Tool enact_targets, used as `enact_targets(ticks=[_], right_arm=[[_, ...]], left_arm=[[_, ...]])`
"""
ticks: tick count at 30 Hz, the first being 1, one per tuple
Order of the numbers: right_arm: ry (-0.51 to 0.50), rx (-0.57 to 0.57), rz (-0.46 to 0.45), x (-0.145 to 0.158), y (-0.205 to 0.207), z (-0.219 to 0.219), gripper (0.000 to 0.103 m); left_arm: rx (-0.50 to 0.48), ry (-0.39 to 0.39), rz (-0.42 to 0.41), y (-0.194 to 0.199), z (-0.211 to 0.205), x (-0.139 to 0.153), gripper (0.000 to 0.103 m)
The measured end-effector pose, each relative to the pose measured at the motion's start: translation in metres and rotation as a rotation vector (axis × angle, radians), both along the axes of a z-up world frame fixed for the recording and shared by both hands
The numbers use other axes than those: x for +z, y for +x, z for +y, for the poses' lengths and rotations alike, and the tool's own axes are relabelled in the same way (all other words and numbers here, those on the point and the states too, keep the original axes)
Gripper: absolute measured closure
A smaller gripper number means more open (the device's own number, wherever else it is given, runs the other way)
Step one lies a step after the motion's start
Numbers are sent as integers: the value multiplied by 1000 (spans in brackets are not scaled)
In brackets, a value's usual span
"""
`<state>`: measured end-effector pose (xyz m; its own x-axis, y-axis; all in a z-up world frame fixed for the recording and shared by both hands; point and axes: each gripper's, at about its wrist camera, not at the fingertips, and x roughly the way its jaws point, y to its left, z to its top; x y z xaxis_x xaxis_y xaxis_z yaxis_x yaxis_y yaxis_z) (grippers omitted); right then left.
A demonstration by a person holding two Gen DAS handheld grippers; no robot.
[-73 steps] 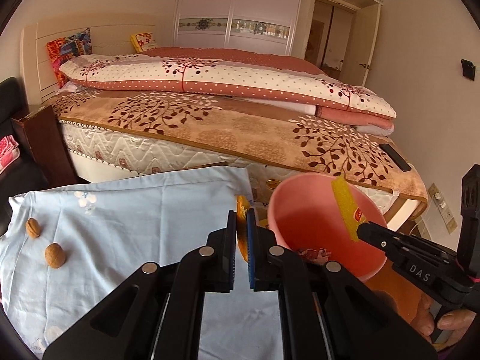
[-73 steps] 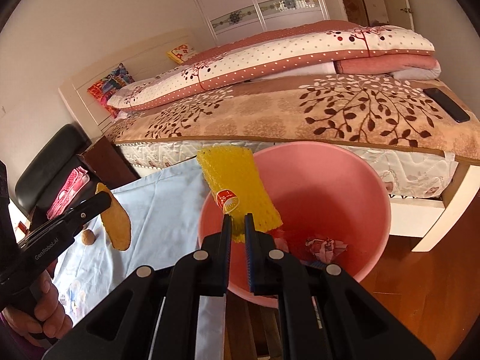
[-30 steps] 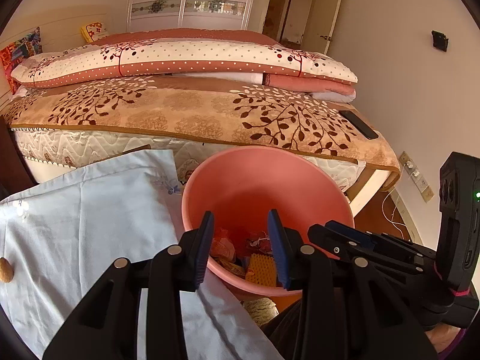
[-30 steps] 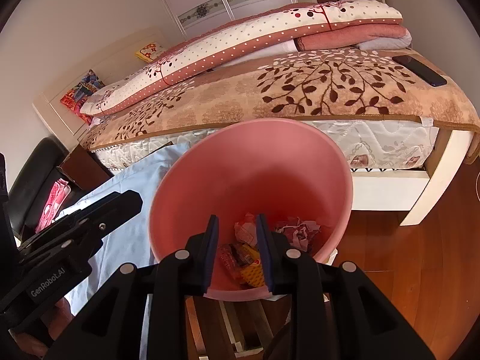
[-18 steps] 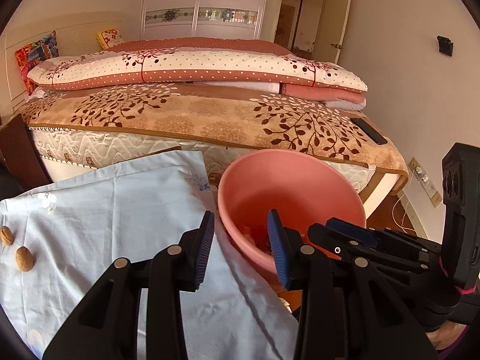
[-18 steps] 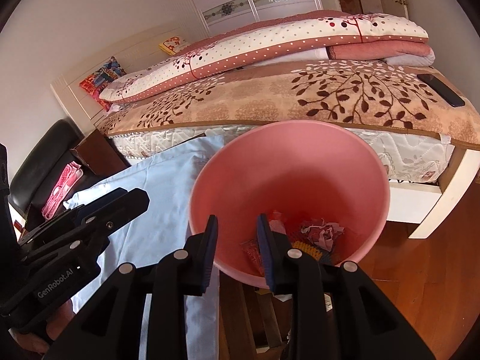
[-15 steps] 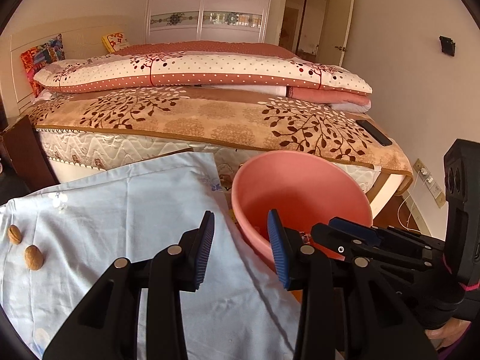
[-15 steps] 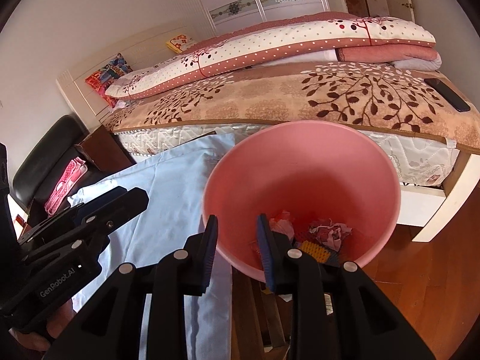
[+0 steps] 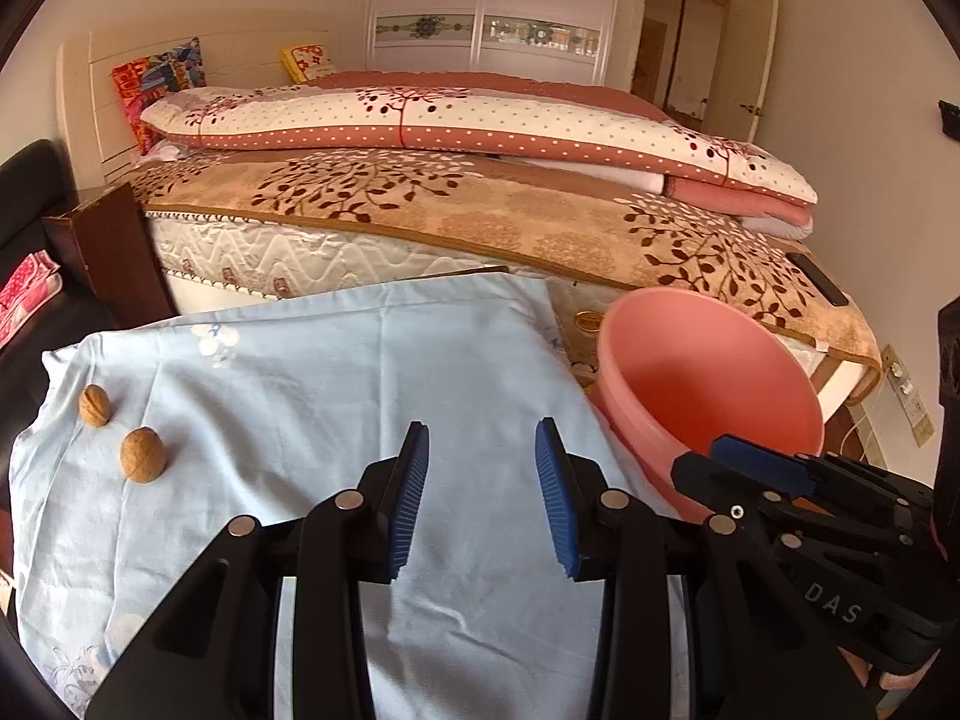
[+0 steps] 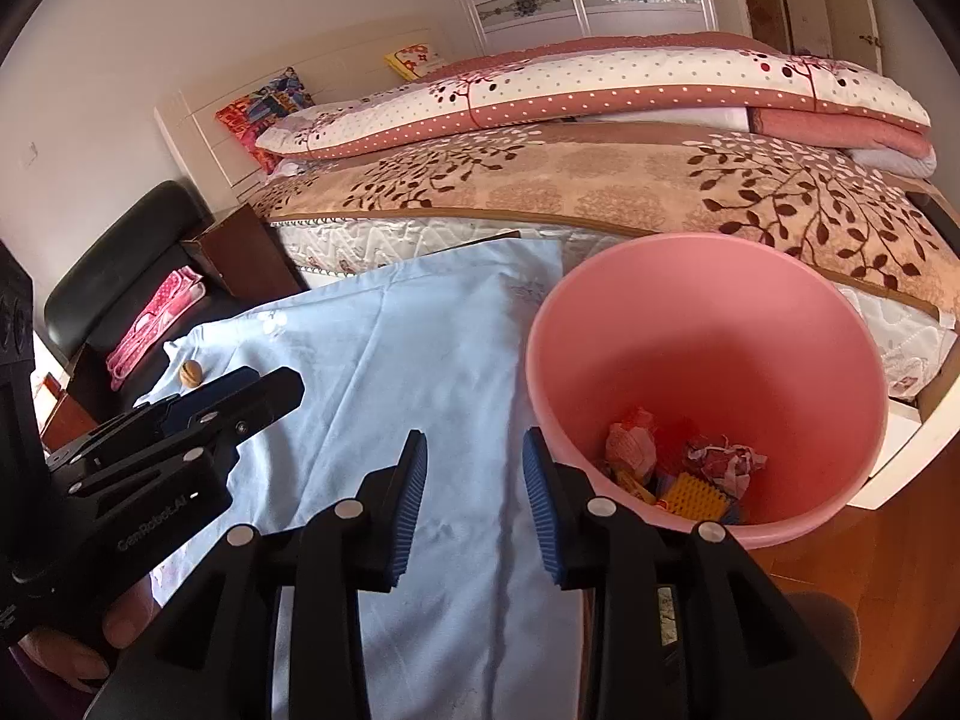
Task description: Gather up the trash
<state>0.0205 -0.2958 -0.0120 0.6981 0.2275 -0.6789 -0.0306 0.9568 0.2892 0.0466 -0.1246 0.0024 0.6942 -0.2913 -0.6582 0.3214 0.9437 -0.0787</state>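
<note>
Bed (image 9: 480,222) behind, blue cloth (image 9: 336,384) spread as worktop, pink bin (image 10: 708,360) at its edge holding dropped wrappers (image 10: 678,468), left gripper (image 9: 480,498) empty and parted, right gripper (image 10: 474,492) empty, jaws just widening, two walnuts (image 9: 120,432) uncollected.

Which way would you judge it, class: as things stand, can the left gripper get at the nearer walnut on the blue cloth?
Probably yes. The left gripper is open and empty, and only bare blue cloth lies between it and the nearer walnut, off to its left.
</note>
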Motion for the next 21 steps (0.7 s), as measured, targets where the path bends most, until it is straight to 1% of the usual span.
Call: enact_targets(ticks=[7,11,17,19,21], right_arm=[[-53,134,-39,3,-6,42,68],[-75,174,-53,3,-11,59,67],[-90,187,-64,4,-14,68,64],[-97,178,-75,5,-15,68,63],[-108,145,-101,8,-16,65,59]], left_arm=[[140,-4,11,9,39,-2,66],[184,-7,20,12,54,-3,66],[212,-19,23,14,64,-3,66],[214,-22,22,13,65,-2,66],[213,-22,18,14,65,-2,66]])
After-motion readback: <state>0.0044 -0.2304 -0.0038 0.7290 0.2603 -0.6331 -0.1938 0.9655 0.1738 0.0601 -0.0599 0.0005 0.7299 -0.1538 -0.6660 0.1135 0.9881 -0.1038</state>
